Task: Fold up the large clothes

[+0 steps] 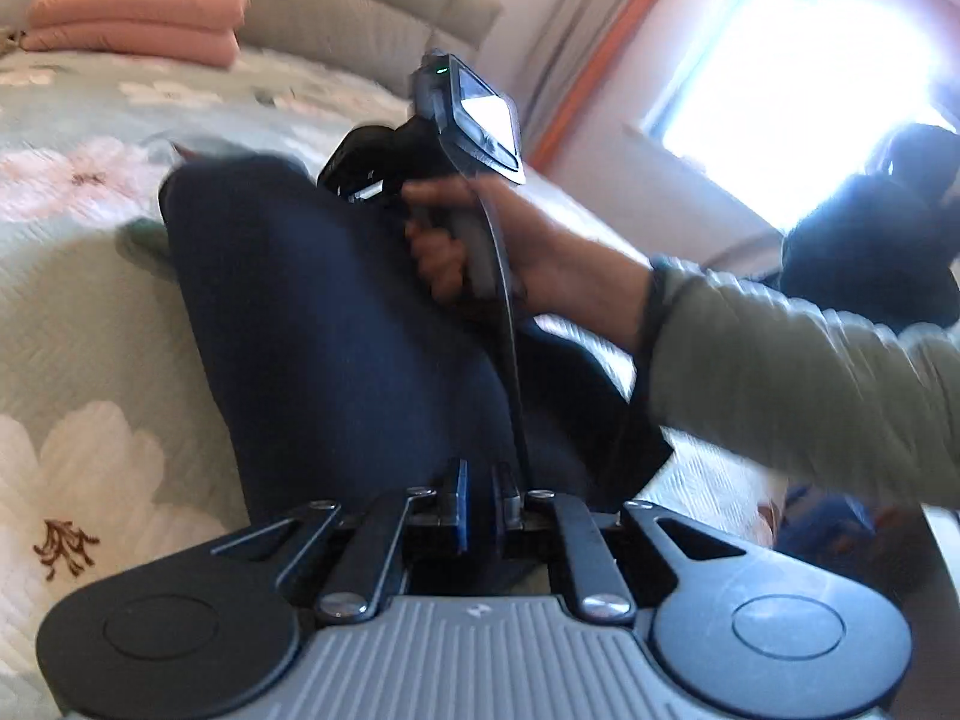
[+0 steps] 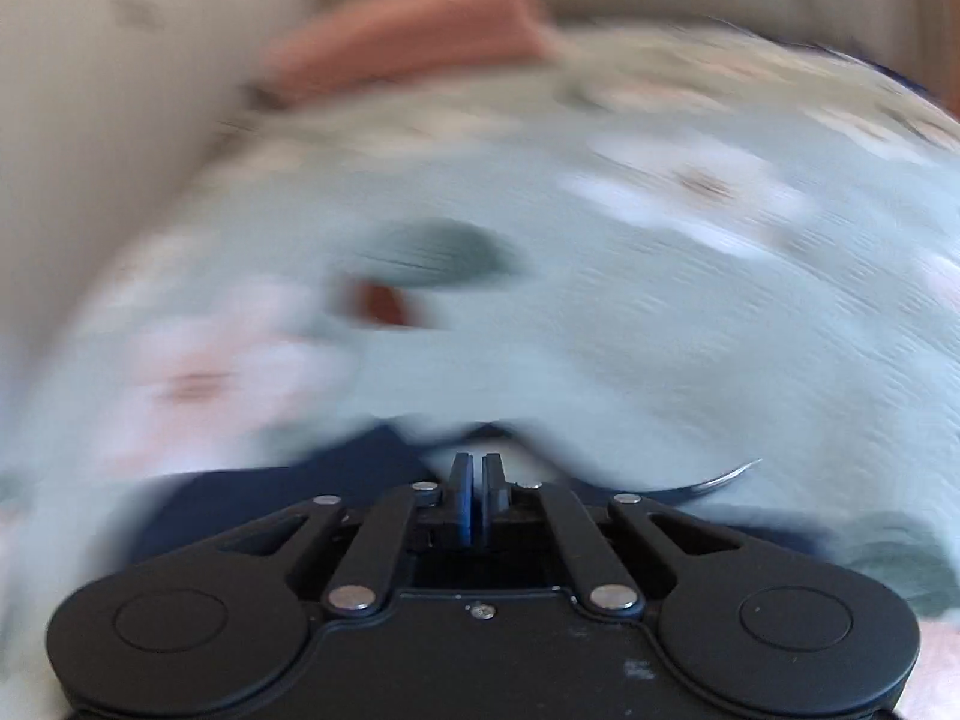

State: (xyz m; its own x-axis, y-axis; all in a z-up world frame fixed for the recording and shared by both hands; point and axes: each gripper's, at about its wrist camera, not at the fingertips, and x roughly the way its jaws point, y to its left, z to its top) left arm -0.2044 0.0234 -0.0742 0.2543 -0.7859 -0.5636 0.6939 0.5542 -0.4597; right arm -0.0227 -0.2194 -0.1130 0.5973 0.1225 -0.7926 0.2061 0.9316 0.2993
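A dark navy garment (image 1: 312, 312) lies in a long band across the floral bedspread (image 1: 78, 324) in the left wrist view. My left gripper (image 1: 480, 501) has its jaws close together at the garment's near end; whether cloth is pinched between them is unclear. The right gripper's body (image 1: 432, 138) shows in that view, held in a hand over the garment's far end. In the blurred right wrist view my right gripper (image 2: 478, 483) has its jaws nearly together at the navy garment's edge (image 2: 288, 486), with the bedspread (image 2: 690, 330) beyond.
Folded pink bedding (image 1: 132, 18) lies at the head of the bed by the beige headboard (image 1: 336, 6), and shows blurred in the right wrist view (image 2: 408, 30). A bright window (image 1: 798, 78) and a dark seated figure (image 1: 870, 240) are at the right.
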